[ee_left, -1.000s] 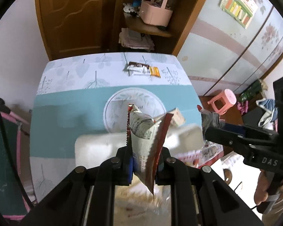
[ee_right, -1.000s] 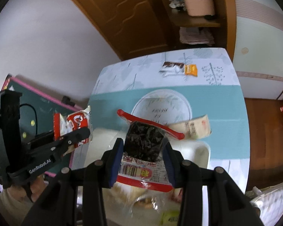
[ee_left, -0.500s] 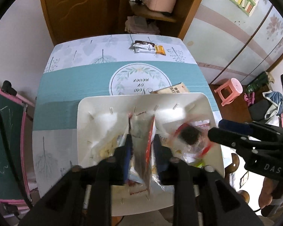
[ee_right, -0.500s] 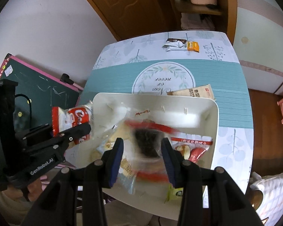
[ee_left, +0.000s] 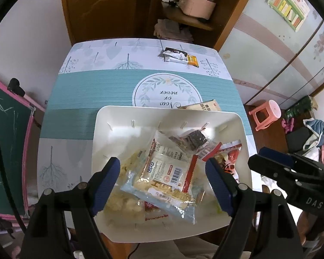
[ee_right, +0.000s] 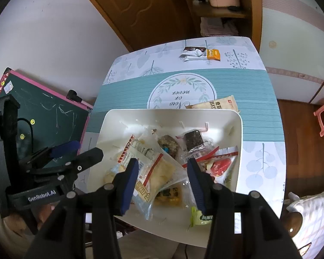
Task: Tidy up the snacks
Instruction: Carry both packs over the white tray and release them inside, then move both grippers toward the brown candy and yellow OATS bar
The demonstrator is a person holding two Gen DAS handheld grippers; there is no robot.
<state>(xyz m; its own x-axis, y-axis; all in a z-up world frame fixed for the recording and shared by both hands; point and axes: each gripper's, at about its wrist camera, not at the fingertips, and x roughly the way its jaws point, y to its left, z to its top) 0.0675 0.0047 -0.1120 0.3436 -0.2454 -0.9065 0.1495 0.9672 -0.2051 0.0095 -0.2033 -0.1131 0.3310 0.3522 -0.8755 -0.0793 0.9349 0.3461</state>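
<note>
A white bin (ee_left: 127,116) (ee_right: 127,118) at the table's near edge holds several snack packets. A white and red packet (ee_left: 168,166) and a dark seaweed snack in clear wrap (ee_left: 192,139) (ee_right: 193,142) lie on top. My left gripper (ee_left: 163,179) is open and empty above the bin; it also shows at the left of the right wrist view (ee_right: 75,151). My right gripper (ee_right: 163,179) is open and empty above the bin; it shows at the right of the left wrist view (ee_left: 270,157). A beige packet (ee_left: 207,106) (ee_right: 216,104) lies just behind the bin. A white and orange packet (ee_left: 181,57) (ee_right: 202,54) lies at the table's far side.
The table (ee_left: 86,99) has a teal and white leaf-print cloth. A green chalkboard with a pink frame (ee_right: 38,112) stands to the left. A pink stool (ee_left: 267,112) is on the floor to the right. A wooden door and shelf with a pink basket (ee_left: 196,4) are behind the table.
Both grippers held packets above the table, then moved over the bin and opened. The white and red packet and the seaweed snack now lie in the bin.
</note>
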